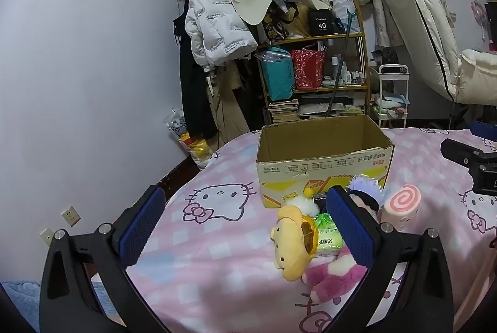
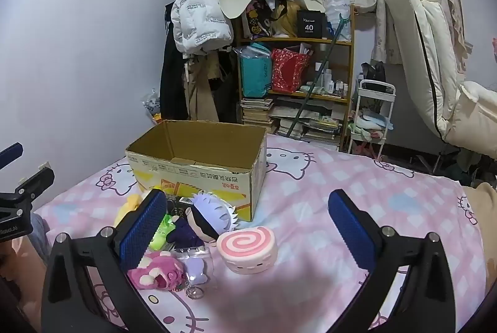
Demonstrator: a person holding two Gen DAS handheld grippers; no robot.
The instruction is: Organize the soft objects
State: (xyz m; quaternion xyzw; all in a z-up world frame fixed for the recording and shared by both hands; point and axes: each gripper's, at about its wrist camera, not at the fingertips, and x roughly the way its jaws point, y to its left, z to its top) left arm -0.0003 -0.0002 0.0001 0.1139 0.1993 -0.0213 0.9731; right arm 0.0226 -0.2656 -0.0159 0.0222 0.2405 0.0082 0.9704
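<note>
nothing done: box (image 2: 198, 159) looks empty, toys (image 2: 202, 218) lie near it; both grippers (image 1: 245, 227) (image 2: 248, 227) gape wide, holding nothing.

Two wrist fisheyes, low over the bed (image 1: 217, 239), tilted slightly down past own blue pads. Left view nearer the left bed edge, right view further right. Shared: cardboard box (image 1: 323, 165) (image 2: 198, 165), toy pile, shelf (image 2: 295, 69) and curtain behind

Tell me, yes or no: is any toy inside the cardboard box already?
No; the cardboard box shows only bare flaps inside.
</note>
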